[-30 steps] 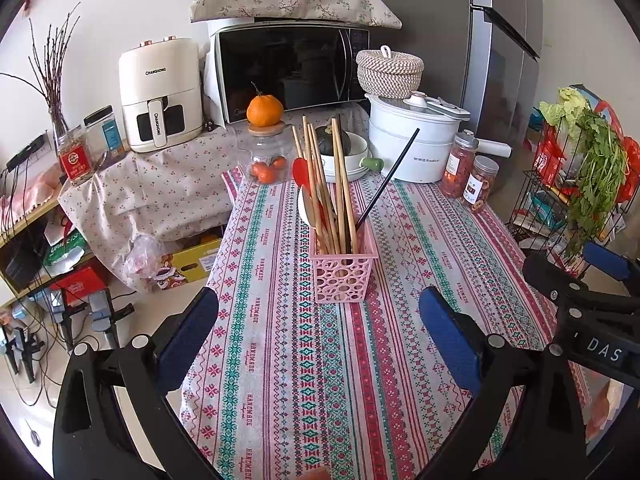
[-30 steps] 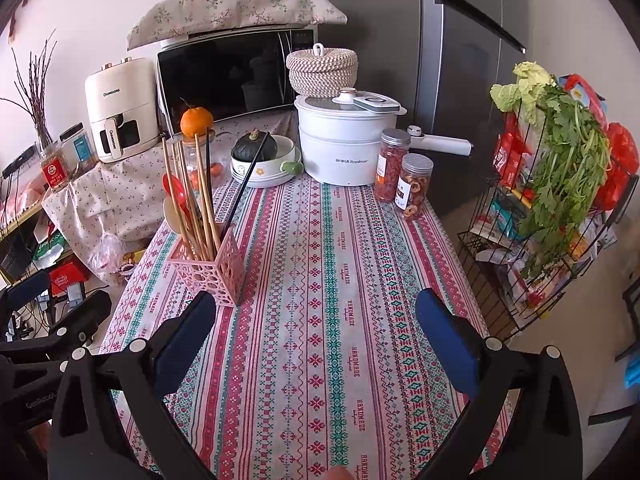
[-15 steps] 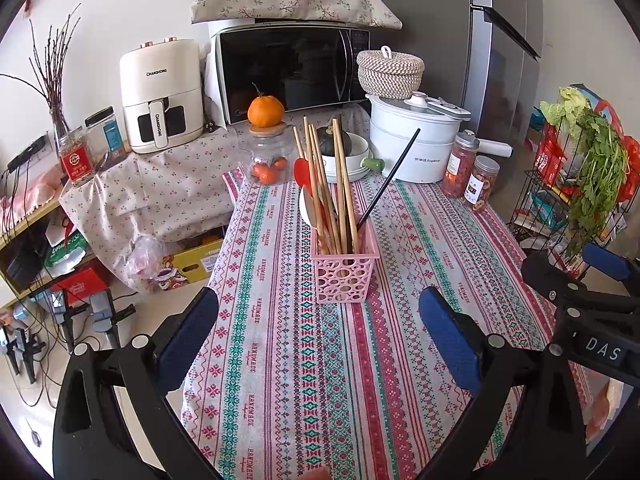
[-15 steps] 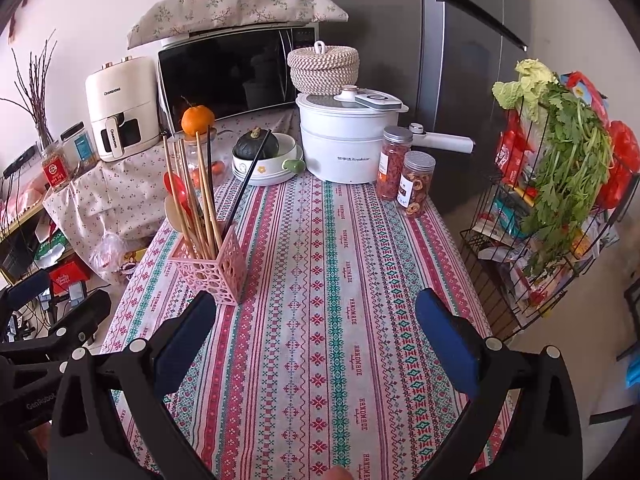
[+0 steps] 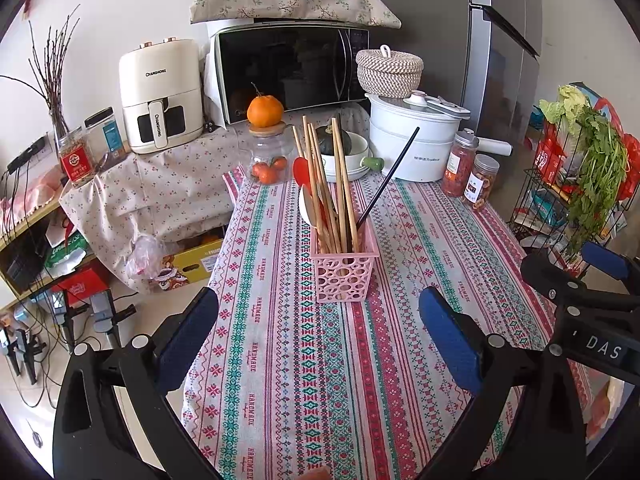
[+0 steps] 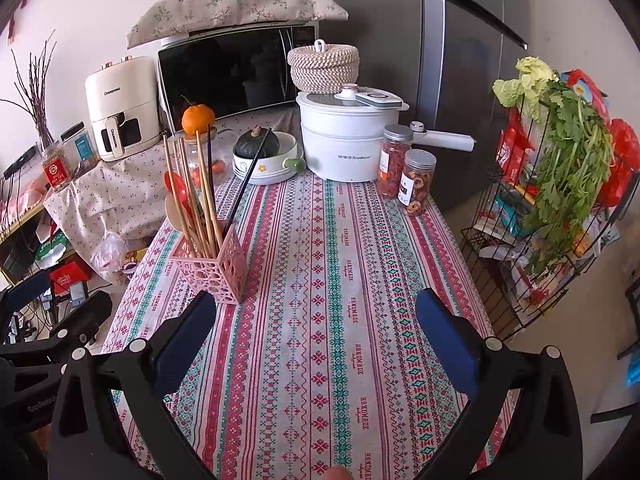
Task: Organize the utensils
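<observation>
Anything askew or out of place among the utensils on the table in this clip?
One thing: a black chopstick in the pink basket leans far out to the right, while the wooden chopsticks stand nearly upright. Nothing is spilled or visibly damaged. Both grippers hang open and empty.

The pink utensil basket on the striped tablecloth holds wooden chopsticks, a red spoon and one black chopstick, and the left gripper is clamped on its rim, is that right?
Not quite. The left gripper is open and short of the pink utensil basket, touching nothing, as the left wrist view shows. The rest stands: wooden chopsticks, a red spoon and one black chopstick stand in it on the striped tablecloth.
</observation>
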